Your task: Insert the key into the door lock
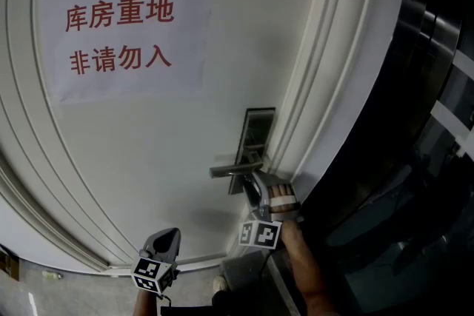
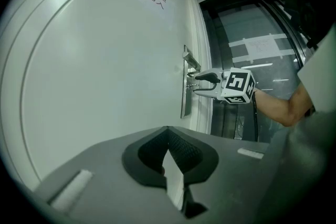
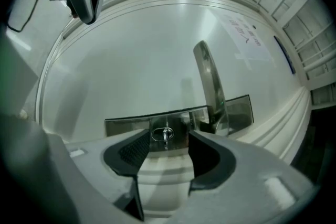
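Key [image 3: 164, 135] seated in lock [image 3: 131, 124], unheld between wide-open right gripper [image 3: 167, 145] jaws.
Risk: if seated shallowly, it may drop out; left gripper [image 2: 169, 139] closed, empty.

Dim light; soft shadows on door [image 1: 148, 159]; fisheye-warped edges.

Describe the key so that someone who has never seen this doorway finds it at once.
On the white door with the red-lettered paper notice, find the metal lock plate near its edge. The key sits in that plate beside the lever handle, between the right gripper's open tongs: a small rounded stub, unlike the long handle.
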{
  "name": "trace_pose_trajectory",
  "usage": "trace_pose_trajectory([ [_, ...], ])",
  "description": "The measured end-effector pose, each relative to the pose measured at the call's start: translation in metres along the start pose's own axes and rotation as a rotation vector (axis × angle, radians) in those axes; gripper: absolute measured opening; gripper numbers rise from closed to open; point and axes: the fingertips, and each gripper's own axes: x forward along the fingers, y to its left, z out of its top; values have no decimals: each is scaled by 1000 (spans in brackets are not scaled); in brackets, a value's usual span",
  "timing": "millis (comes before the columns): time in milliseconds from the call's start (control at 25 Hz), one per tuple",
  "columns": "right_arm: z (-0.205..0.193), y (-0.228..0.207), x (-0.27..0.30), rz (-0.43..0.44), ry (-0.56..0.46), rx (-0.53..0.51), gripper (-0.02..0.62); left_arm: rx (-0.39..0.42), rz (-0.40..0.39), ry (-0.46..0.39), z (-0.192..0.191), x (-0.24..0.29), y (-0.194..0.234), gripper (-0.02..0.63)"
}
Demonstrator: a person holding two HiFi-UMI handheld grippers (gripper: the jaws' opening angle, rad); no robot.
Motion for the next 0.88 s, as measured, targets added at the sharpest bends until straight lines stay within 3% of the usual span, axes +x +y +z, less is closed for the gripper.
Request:
trace_pose_trajectory([
  [480, 7, -9, -32, -32, 0, 58, 200, 28, -32, -20, 11, -8, -5, 2],
  [880, 10, -8, -72, -33, -58, 455, 86, 42, -62, -23, 16, -11, -10, 2],
])
